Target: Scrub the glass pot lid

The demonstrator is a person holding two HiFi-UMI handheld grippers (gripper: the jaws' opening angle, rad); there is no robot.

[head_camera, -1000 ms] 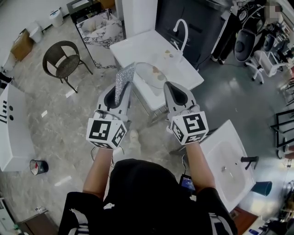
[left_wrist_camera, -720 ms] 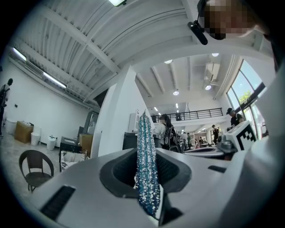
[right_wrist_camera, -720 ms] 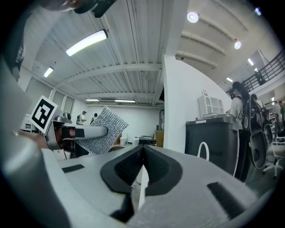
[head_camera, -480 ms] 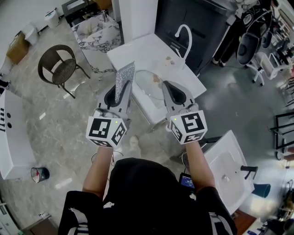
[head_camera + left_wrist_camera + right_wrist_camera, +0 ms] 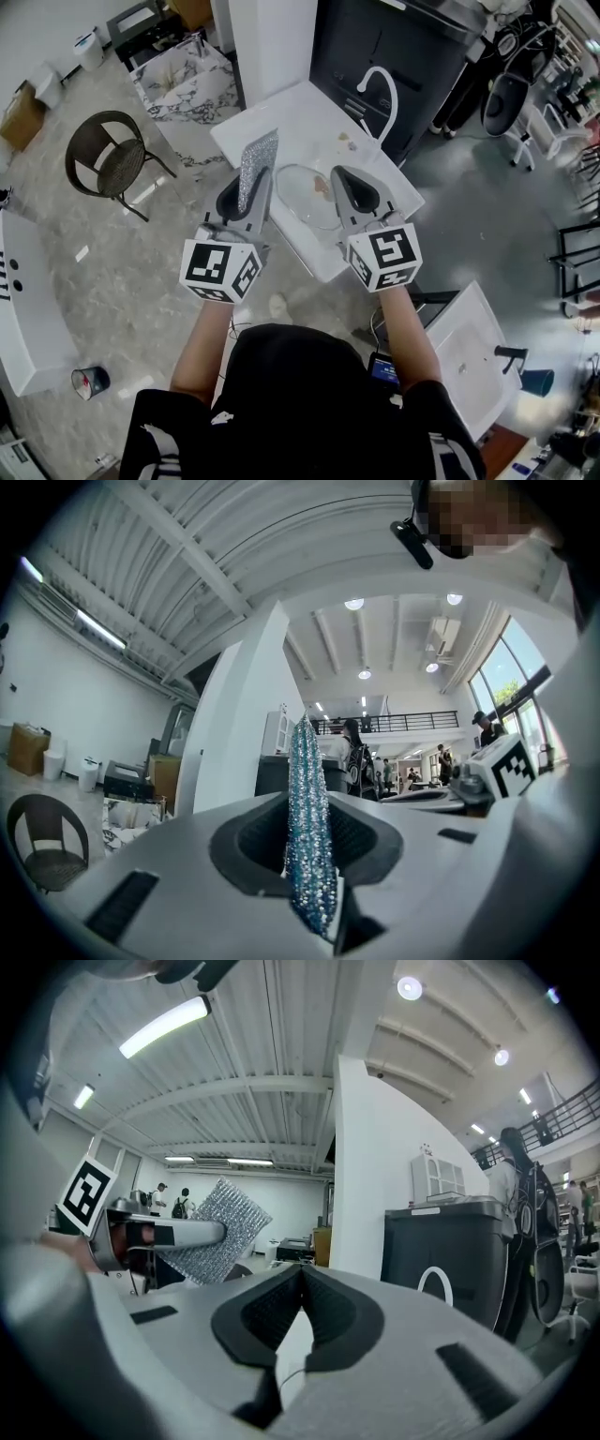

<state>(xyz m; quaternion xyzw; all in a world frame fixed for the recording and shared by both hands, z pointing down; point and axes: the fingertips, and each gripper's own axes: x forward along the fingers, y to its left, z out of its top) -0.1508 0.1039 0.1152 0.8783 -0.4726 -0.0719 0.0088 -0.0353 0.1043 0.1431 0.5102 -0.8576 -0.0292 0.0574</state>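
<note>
The glass pot lid [image 5: 302, 199] lies in the basin of a white sink stand [image 5: 281, 117] with a curved white faucet [image 5: 379, 86], just ahead of both grippers. There are brownish spots on the lid. My left gripper [image 5: 247, 190] is shut on a silver glittery scrub cloth [image 5: 256, 169], which sticks up edge-on between the jaws [image 5: 307, 836]. My right gripper [image 5: 342, 178] is shut with nothing in it; its jaws meet at the tip [image 5: 301, 1274]. In the right gripper view the scrub cloth [image 5: 214, 1227] shows to the left. Both grippers hover short of the sink, apart from the lid.
A dark wicker chair [image 5: 105, 157] stands on the marble floor at the left, and a marble-topped stand [image 5: 176, 73] is behind it. A dark cabinet [image 5: 398, 37] and a white pillar [image 5: 267, 37] back the sink. Another white basin [image 5: 473, 352] sits lower right, a small bucket [image 5: 90, 380] lower left.
The person has walked toward the white sink, which now sits closer under the grippers. Both grippers kept their pose, and the cloth stays in the left one.
</note>
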